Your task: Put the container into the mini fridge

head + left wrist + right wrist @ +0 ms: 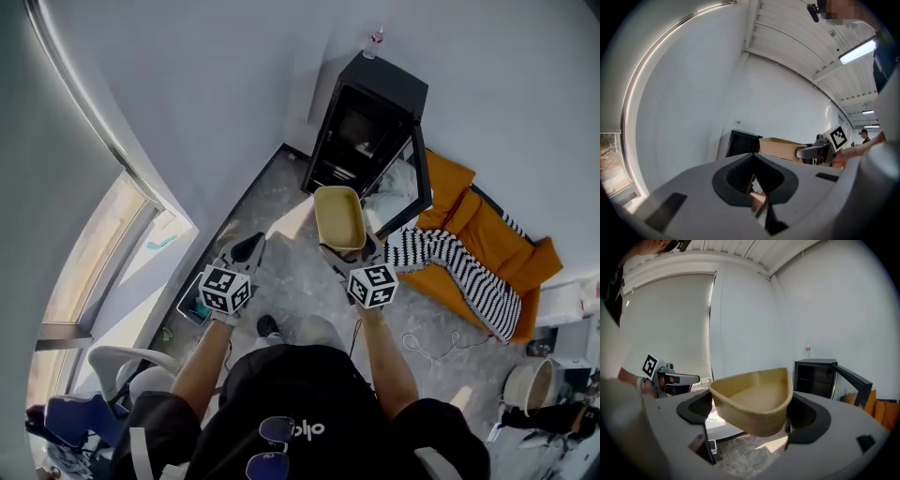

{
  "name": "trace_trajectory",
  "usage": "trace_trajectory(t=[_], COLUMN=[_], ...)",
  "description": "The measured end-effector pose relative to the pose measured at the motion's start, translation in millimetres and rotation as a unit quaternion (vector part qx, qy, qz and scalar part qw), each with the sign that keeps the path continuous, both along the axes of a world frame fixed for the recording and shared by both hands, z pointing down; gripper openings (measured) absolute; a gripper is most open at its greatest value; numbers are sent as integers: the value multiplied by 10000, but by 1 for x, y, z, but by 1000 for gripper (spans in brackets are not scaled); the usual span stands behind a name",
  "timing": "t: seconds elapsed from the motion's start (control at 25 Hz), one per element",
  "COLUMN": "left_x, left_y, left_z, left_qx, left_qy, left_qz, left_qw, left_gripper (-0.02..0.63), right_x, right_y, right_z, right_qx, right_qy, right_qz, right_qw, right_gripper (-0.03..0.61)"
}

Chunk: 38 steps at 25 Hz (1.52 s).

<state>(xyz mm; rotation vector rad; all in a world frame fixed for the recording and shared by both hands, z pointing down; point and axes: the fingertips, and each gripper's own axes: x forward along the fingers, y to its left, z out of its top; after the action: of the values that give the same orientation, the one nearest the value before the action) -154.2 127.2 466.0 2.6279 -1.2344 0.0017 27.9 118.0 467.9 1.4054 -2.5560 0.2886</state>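
1. Jaws of the right gripper [750, 417] stood wide apart and pressed on the two sides of the container [754, 397]. It was a shallow beige tub, empty inside, and it was carried with its open side up.
2. The left gripper [246, 250] had its jaws pressed together with nothing between them. It hung beside the right one and did not touch the container.
3. The container was in the air above the floor [281, 197], in front of the person. It had not yet reached the mini fridge [361, 131], and a stretch of bare floor lay between them in the head view.
4. The mini fridge stood in the corner by the wall, and its door [419, 183] was already swung open, so the dark inside faced the person. I could not tell whether a shelf was free.
5. As I judged it, the picking up and the opening of the door were done, and the carrying was under way.
6. What was left was to bring the container up to the opening, set it inside on a firm place and then spread the jaws off it. The free left gripper could see to the door if needed.
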Motion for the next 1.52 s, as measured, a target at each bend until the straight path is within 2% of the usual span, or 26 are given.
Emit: trace_trajectory(t=[0.44, 0.76, 1.2, 1.52], left_x=[-16, -15, 19, 65], left_y=[-55, -124, -251, -334], left_z=[15, 14, 8, -4], left_qx=[-81, -108, -187, -147], left_qy=[-167, -271, -404, -463], left_qz=[37, 133, 420, 630], left_qw=[9998, 9995, 9981, 9968], left_gripper=[6, 6, 6, 6], right_x=[-16, -15, 17, 51], right_y=[-64, -134, -255, -325], right_z=[19, 24, 21, 17], right_qx=[-71, -80, -121, -42], right_qy=[-72, -92, -205, -207], right_qz=[8, 35, 237, 263], right_qw=[9999, 9999, 9994, 9994], right_gripper=[508, 508, 508, 508])
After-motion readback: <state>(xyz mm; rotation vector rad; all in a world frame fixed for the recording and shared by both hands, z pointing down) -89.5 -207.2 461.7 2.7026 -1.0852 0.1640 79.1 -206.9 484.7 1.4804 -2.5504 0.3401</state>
